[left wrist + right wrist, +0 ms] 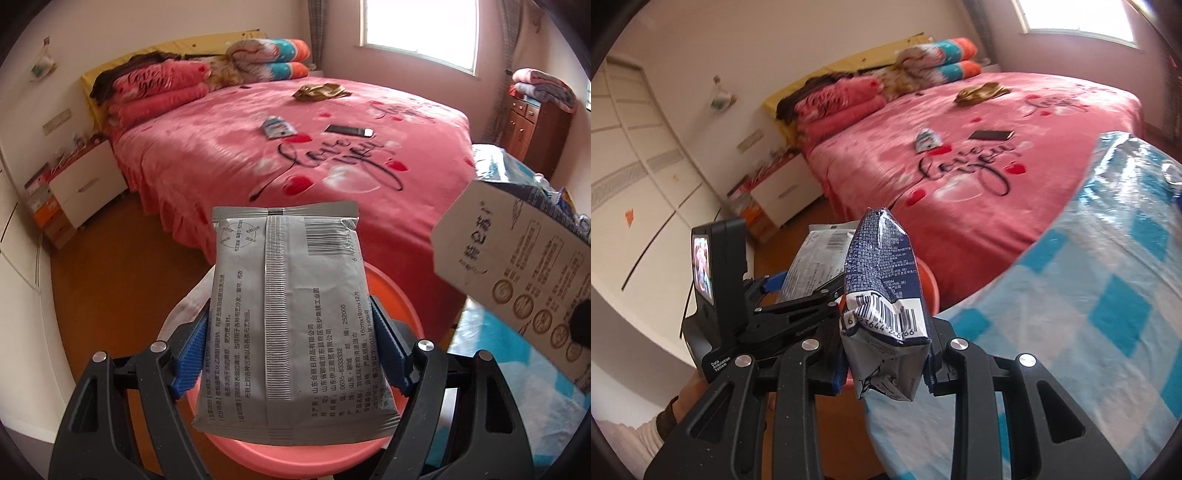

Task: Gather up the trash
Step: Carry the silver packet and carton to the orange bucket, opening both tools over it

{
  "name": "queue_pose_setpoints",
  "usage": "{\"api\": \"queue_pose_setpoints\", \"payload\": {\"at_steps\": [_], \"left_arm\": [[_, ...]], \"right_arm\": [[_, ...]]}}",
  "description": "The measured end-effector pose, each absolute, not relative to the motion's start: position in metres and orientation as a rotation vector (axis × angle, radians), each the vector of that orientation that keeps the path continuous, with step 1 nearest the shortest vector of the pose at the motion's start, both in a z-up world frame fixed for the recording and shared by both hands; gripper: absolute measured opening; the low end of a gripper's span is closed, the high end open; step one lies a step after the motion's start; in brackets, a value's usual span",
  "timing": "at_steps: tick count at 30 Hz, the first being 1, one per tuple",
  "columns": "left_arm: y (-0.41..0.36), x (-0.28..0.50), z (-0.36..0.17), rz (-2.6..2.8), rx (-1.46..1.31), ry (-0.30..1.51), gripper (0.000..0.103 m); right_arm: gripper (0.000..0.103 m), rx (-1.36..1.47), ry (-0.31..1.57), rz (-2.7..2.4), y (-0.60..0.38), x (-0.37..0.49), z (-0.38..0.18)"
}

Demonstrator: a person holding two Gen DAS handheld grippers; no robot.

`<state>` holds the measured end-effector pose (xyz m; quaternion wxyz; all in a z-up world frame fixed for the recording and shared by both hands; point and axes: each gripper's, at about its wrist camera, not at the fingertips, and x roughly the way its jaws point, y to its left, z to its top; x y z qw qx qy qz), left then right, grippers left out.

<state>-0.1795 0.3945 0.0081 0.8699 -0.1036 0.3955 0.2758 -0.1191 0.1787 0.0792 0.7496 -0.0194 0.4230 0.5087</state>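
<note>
The left tongs (290,354) gripped a grey wipes packet (288,317) above a pink bin (258,458), while the right tongs (886,373) clamped a crushed blue carton (882,306) at 3 o'clock

Each gripper (290,354) is black plastic with shiny round screws and blue ridged pads (190,354); a brown-cuffed sleeve (670,415) shows.

bed (221,155) ahead | phone (349,130) on bed, right of wrapper (277,126) | nightstand (88,184) left of bed
</note>
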Motion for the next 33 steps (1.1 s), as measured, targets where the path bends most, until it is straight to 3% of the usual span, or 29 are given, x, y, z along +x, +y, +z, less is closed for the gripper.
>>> {"api": "queue_pose_setpoints", "payload": {"at_steps": [9, 11, 13, 18, 33], "left_arm": [[0.408, -0.191, -0.014, 0.586, -0.26, 0.862, 0.079], [0.413, -0.191, -0.021, 0.599, -0.272, 0.876, 0.082], [0.418, -0.193, -0.028, 0.605, -0.295, 0.893, 0.082], [0.423, -0.206, -0.027, 0.562, -0.324, 0.819, 0.083], [0.392, -0.222, 0.0, 0.45, -0.232, 0.662, 0.083]], "right_arm": [[0.034, -0.147, 0.966, 1.139, 0.22, -0.135, 0.056], [0.042, -0.18, 0.962, 1.142, 0.224, -0.139, 0.052], [0.072, -0.181, 0.948, 1.127, 0.223, -0.141, 0.051], [0.082, -0.117, 0.929, 1.089, 0.204, -0.131, 0.055], [0.091, 0.042, 0.889, 0.905, 0.111, -0.122, 0.057]]}}
